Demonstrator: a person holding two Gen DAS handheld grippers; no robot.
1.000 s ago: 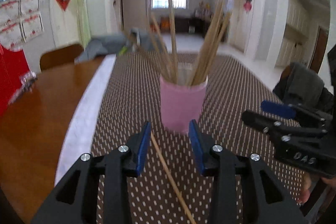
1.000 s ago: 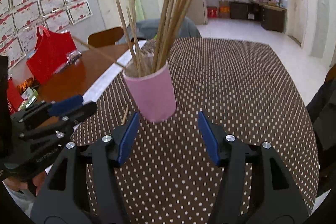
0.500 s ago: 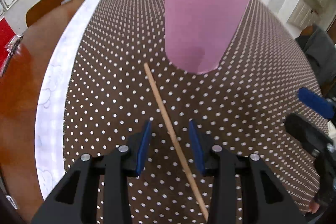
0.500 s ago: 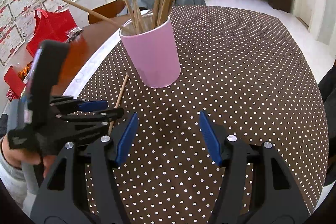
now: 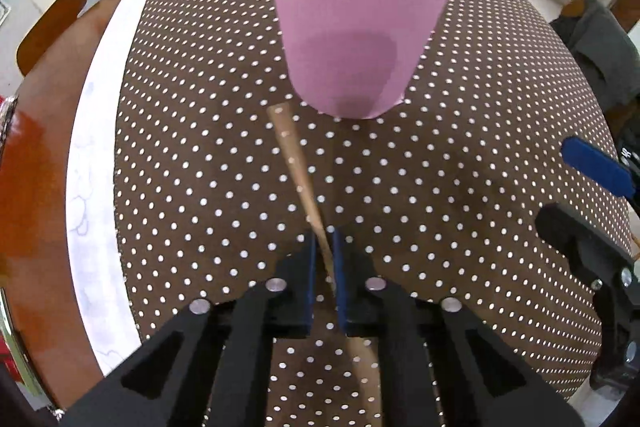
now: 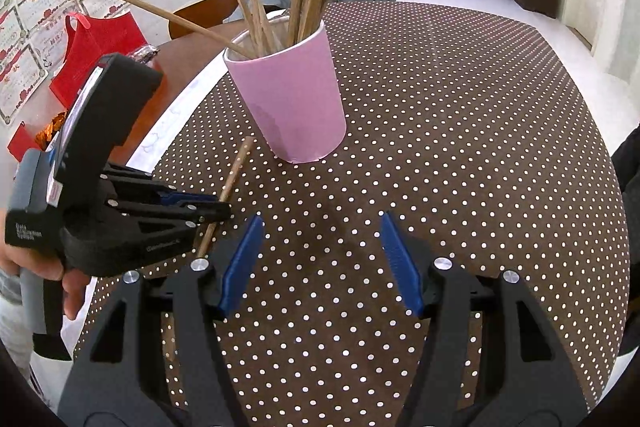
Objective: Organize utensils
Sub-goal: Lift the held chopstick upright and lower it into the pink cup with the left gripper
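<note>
One loose chopstick (image 5: 298, 171) lying on the dotted tabletop (image 5: 460, 187) below the pink cup (image 5: 356, 11), cup's rim cropped at top centre, left gripper (image 5: 324, 267) jaws now clamped on it after standing apart earlier, right gripper (image 6: 320, 251) jaws apart, lower centre.

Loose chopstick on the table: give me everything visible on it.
The chopstick is a thin, light-brown stick that looks like wood or bamboo. It lies flat on the dotted tablecloth, one end near the base of the pink cup, apparently not touching it. The left claw is shut on its middle; its near end passes under the claw.
</note>
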